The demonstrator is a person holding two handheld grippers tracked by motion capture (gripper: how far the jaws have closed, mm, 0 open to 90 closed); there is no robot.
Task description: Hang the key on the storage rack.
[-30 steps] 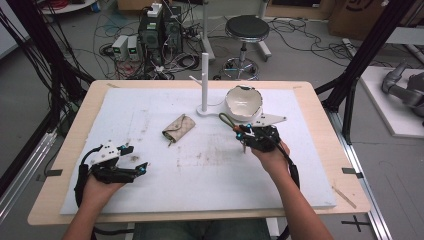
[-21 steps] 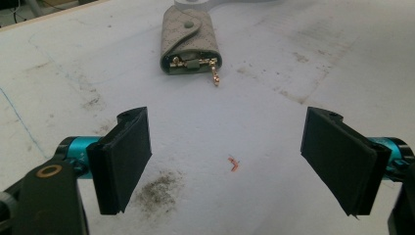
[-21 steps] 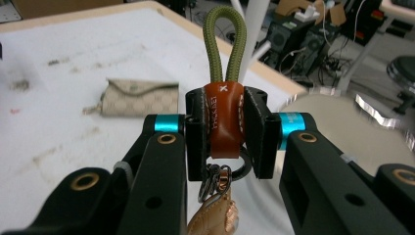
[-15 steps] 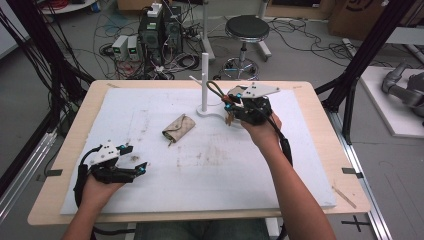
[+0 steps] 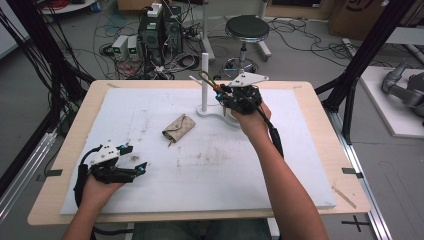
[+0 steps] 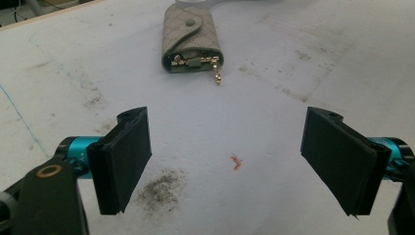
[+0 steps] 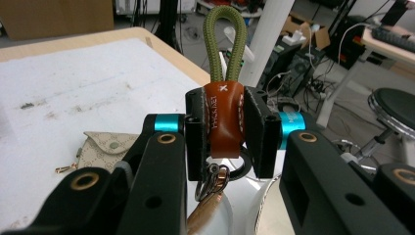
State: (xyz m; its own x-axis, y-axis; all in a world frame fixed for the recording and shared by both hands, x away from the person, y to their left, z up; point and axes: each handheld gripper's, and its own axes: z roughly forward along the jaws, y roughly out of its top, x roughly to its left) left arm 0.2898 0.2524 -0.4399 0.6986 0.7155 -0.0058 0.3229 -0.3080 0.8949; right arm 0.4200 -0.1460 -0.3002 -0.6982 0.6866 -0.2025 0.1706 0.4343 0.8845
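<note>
White foam board [image 5: 280, 165], smudged with grey dirt, covers a wooden table [image 5: 345, 165] in a lab with computers, cables and a round stool on the floor behind, at the top of the high view.

Lower left in that view, the left gripper [image 5: 134, 167] rests on the board in the person's left hand [image 5: 97, 187]. In the left gripper view its jaws stand wide apart, released, with nothing between them; on the board between and beyond them lie a dark smudge and a small orange scrap [image 6: 236, 162].

Near the board's middle lies a beige patterned key pouch [image 5: 178, 129], its snap flap closed; in the left gripper view gold hardware pokes from its open end, at the top centre of the frame.

Upper centre of the high view, the right gripper [image 5: 220, 92] is held up just beside a white stand [image 5: 205, 80], an upright post on a flat base. The right gripper view shows its jaws clenched on a brown leather keychain tab [image 7: 223, 120] at frame centre. An olive-green cord loop [image 7: 224, 41] rises from the tab, and metal rings [image 7: 215, 178] hang below it. The white post stands just behind the loop.
</note>
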